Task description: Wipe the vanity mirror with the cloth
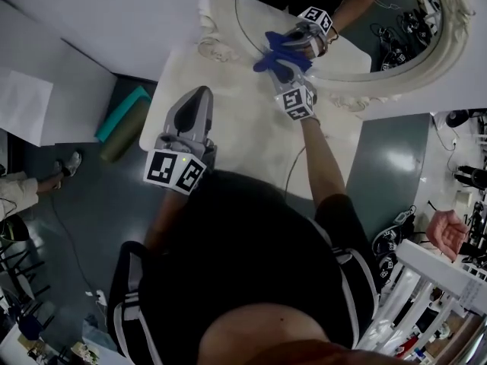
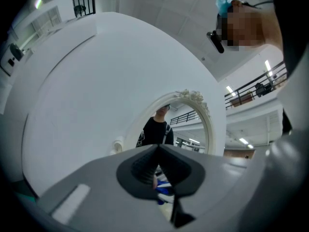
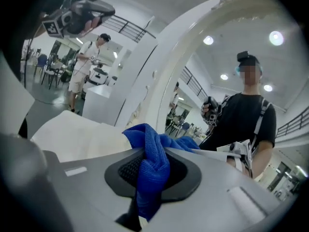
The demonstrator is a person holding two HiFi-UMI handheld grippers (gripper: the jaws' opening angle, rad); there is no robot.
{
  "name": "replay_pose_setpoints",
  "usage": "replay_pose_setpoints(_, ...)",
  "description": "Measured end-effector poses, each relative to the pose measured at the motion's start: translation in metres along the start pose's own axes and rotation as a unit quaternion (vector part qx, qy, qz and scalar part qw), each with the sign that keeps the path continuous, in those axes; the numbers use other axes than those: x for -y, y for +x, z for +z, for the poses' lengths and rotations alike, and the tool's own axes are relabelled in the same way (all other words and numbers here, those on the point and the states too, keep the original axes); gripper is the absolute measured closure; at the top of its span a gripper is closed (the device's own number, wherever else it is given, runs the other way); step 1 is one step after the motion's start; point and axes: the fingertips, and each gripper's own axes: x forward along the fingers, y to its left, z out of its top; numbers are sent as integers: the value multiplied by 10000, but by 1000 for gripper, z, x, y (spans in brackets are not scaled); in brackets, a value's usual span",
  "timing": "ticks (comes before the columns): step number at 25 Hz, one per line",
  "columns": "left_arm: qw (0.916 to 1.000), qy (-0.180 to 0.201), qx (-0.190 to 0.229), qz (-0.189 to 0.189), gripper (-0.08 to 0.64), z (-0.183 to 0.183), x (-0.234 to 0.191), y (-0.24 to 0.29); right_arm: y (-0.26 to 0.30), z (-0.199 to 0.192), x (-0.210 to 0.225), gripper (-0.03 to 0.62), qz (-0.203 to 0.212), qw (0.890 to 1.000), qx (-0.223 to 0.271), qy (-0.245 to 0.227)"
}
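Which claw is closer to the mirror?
The right claw: it pinches the blue cloth right at the mirror's lower edge. The left claw is shut and empty, farther back over the table.

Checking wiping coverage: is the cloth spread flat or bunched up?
Bunched: the cloth is a twisted blue wad clamped in the right gripper.

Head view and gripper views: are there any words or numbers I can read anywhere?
No readable words or numbers anywhere.
Marker cubes: only black-and-white square patterns, no letters.
Shirt print reflected in the vanity mirror: too blurred to read.
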Motion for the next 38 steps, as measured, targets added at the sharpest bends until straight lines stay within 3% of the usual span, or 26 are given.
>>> replay_pose_setpoints(2, 9999, 14, -10, -99, 549, 2, 4, 2, -23, 21, 6, 534, -276, 9976, 515, 378)
replay_pose_setpoints(5, 9995, 51, -15, -299, 549, 7, 12, 12, -60, 53, 26, 533, -846, 9846, 1201, 945)
replay_pose_setpoints(10, 9970, 146, 26, -755, 549, 15, 32, 37, -132, 89, 62, 533, -1772, 9442, 2105, 1812)
replay_pose_setpoints(14, 9935, 149, 53, -1123, 549, 19, 55, 53, -193, 107, 101, 533, -2572, 9000, 2665, 2296)
replay_pose_setpoints(20, 9882, 134, 39, -1522, 549, 19, 90, 64, -292, 95, 185, 533, -3879, 8123, 3259, 2890)
replay_pose_setpoints(23, 9866, 122, 64, -1626, 549, 22, 100, 69, -316, 86, 213, 532, -4179, 7844, 3426, 3043)
replay_pose_setpoints(26, 9863, 150, 60, -1643, 549, 23, 104, 70, -329, 92, 234, 533, -4324, 7697, 3579, 3043)
replay_pose_setpoints(29, 9872, 166, 38, -1588, 549, 21, 100, 69, -330, 96, 256, 532, -4363, 7631, 3660, 3056)
replay_pose_setpoints(33, 9890, 184, 24, -1468, 549, 20, 94, 69, -319, 96, 282, 534, -4297, 7457, 3731, 3464)
replay_pose_setpoints(36, 9903, 188, 0, -1377, 549, 20, 87, 70, -318, 103, 294, 534, -4367, 7328, 3856, 3515)
replay_pose_setpoints(38, 9911, 189, -12, -1318, 549, 19, 82, 70, -318, 117, 299, 534, -4423, 7328, 3889, 3409)
